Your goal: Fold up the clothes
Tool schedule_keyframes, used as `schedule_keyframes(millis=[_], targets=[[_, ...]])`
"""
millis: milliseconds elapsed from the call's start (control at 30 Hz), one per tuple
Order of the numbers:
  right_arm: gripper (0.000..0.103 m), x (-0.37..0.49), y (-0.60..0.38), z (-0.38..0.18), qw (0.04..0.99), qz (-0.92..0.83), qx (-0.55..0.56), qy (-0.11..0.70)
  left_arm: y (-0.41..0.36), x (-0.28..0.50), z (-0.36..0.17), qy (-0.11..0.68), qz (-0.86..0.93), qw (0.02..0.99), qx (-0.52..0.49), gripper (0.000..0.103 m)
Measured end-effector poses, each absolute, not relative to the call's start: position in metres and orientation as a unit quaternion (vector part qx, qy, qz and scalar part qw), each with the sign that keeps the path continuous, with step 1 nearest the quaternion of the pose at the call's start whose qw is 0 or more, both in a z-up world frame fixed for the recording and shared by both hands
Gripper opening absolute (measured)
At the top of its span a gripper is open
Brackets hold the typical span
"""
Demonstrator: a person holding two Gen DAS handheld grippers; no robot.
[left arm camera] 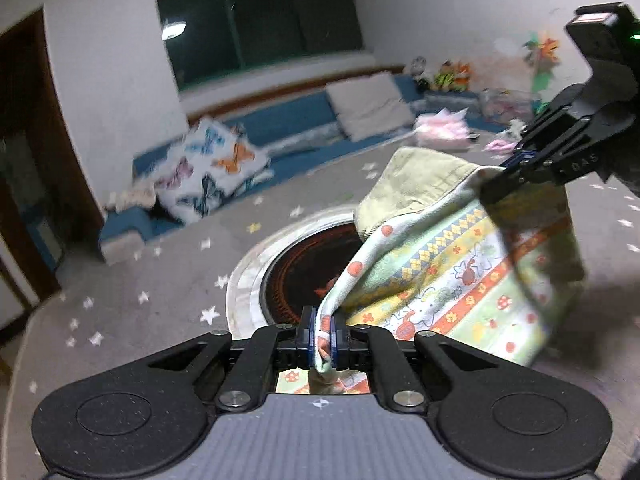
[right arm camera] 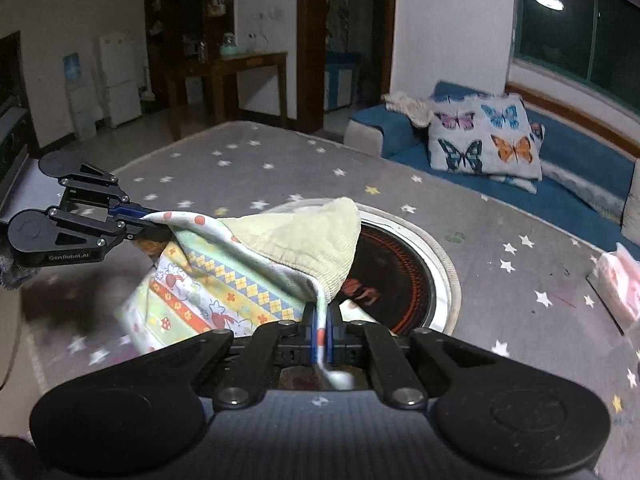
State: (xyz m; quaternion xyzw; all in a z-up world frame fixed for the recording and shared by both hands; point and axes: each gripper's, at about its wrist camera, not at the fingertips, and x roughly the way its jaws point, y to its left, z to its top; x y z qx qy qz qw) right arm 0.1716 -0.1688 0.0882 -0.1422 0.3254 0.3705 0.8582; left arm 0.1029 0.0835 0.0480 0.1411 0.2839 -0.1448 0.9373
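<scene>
Both grippers are clamping opposite corners of the patterned cloth [left arm camera: 452,264], hanging above the star-print bench [left arm camera: 160,280]: left gripper [left arm camera: 323,334] is pinching its corner, right gripper [left arm camera: 516,166] at 2 o'clock, equally near.

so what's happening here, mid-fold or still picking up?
Mid-fold. The left gripper and right gripper are each shut on an edge of a patterned cloth, which hangs in the air between them above a grey star-print mat. Its plain green back droops over the top. Nothing is laid flat yet.
</scene>
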Motion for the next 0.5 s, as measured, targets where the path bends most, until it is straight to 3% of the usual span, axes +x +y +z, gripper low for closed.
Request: schedule_keyframes(millis=[200, 300, 433, 500], targets=[[0.010, 0.229, -0.157, 0.032, 0.861, 0.322, -0.113, 0.377, 0.090, 0.160, 0.007, 0.351, -0.115, 0.922, 0.117, 0.013], [0.017, 0.240, -0.169, 0.018, 0.873, 0.293, -0.089, 0.381, 0.098, 0.164, -0.006, 0.366, -0.092, 0.920, 0.109, 0.022], [0.020, 0.235, -0.196, 0.024, 0.892, 0.258, -0.069, 0.364, 0.109, 0.158, -0.002, 0.360, -0.061, 0.925, 0.101, 0.045], [0.020, 0.227, -0.206, 0.031, 0.897, 0.252, -0.069, 0.356, 0.113, 0.155, 0.002, 0.354, -0.038, 0.929, 0.104, 0.046]])
